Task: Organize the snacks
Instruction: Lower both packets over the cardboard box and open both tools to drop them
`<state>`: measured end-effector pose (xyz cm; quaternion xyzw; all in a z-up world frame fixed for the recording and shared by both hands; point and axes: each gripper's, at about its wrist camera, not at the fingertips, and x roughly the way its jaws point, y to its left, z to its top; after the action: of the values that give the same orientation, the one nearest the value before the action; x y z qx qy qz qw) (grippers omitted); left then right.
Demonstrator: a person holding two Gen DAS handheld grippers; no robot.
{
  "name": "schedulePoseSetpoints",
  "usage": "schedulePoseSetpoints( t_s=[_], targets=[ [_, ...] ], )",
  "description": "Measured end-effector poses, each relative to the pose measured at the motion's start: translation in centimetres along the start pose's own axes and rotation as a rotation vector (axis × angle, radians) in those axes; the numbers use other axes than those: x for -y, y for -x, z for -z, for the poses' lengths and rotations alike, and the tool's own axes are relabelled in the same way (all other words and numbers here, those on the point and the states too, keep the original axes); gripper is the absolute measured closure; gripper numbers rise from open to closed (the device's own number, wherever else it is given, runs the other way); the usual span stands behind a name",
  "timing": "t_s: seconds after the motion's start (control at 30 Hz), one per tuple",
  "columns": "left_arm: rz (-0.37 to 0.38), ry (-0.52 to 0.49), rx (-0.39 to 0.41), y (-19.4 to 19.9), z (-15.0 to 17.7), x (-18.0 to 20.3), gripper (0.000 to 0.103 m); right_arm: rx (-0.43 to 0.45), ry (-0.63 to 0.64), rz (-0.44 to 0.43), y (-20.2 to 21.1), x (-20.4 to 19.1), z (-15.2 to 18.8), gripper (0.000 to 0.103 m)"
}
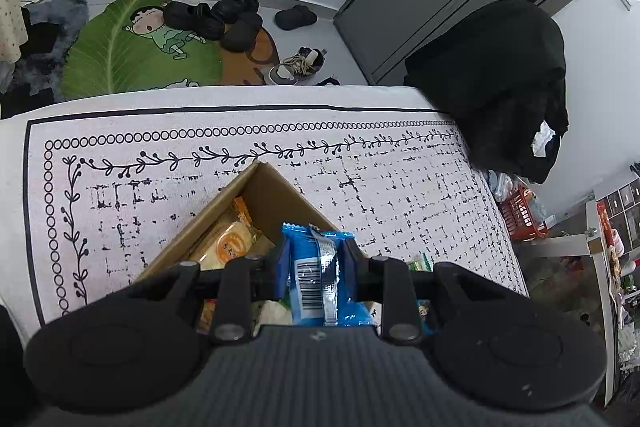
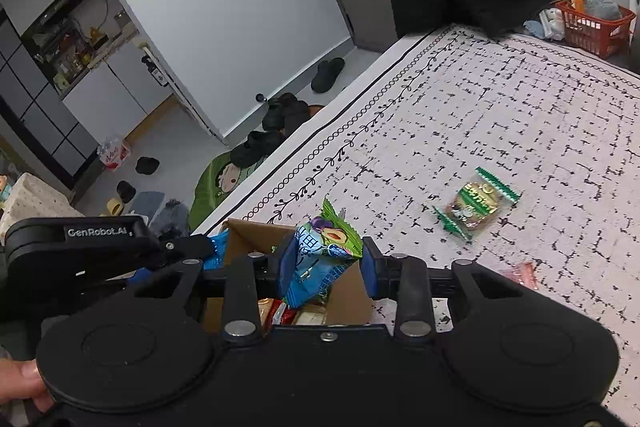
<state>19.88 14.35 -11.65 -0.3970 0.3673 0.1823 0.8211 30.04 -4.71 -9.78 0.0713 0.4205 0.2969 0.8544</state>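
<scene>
We clamp a glossy blue packet [image 1: 316, 275] upright in our left gripper [image 1: 316, 267] and a blue-green packet [image 2: 320, 259] upright in our right gripper [image 2: 324, 263], jaws shut on each above the cardboard box [image 1: 272, 195].

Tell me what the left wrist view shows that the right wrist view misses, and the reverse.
Only the left wrist view shows the left tongs shut on a blue snack packet with a barcode, and an orange-labelled snack inside the box.

Only the right wrist view shows the right tongs shut on a blue-green packet, a green-wrapped snack lying loose on the patterned cloth, and a pink packet near it.

Both show the open cardboard box, the cloth, and the orange basket.
</scene>
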Motion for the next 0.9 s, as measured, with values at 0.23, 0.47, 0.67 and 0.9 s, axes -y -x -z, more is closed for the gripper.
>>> schedulePoseSetpoints(
  t_s=[0.23,0.47,0.67,0.9],
  targets=[
    [0.012,-0.009,-0.020,-1.6,-0.9,-0.5,0.074,-0.039,0.026,-0.005,-1.9,-1.4,-0.2,0.069],
    [-0.014,0.026,-0.044,-2.7,-1.5,-1.6,0.070,-0.070,0.016,-0.004,-3.3,-1.9,-0.4,0.069],
    [-0.034,0.032,-0.044,-2.3,-2.1,-2.4,0.063,-0.077,0.028,0.023,-3.6,-2.4,-0.6,0.059],
    [-0.049,0.014,-0.042,-1.3,-1.9,-2.4,0.044,-0.057,0.001,0.054,-2.6,-1.2,-0.8,0.054]
  ],
)
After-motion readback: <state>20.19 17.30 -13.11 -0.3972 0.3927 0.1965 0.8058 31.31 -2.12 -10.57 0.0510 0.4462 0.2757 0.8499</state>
